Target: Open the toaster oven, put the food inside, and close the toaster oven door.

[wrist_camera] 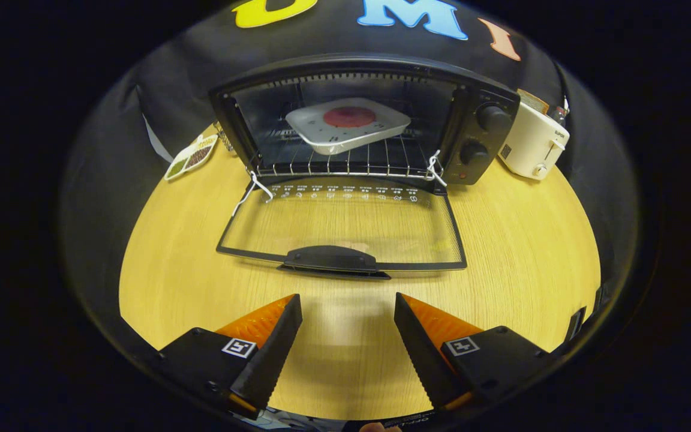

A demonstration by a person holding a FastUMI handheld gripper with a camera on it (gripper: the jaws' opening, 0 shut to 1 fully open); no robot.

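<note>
Here, gripper view. The gripper [348, 303] hangs low over the pale wood-grain round table [519, 252], its two fingers spread wide apart with nothing between them, only bare tabletop. Their rear parts are cut off at the near end; each carries a small square marker.

Just beyond the fingers lies the black toaster oven [357, 120], its glass door [345, 225] dropped fully open and lying flat near the table surface. The door's black handle [330, 261] is the closest part to the fingertips, well short of touching them. The glass is see-through, so wood grain shows beneath it; a row of small white icons along the door's far edge is too small to make out. White ties [435, 168] sit at both hinge corners, their attachment unclear.

Inside the oven, on the wire rack [345, 162], rests a white rounded-square plate [348, 123] holding a flat, round, dark-red piece of food [349, 116]. What the food is cannot be told. The plate sits tilted, its near-left corner lower. The oven's deep interior is dark and hard to read.

On the oven's right panel are two black knobs [483, 135]. Right of the oven stands a cream-white toaster [534, 147], something brown sticking up from its top. Far left, a small divided dish [189, 157] with greenish and brown contents sits at the table edge, partly blurred.
</note>
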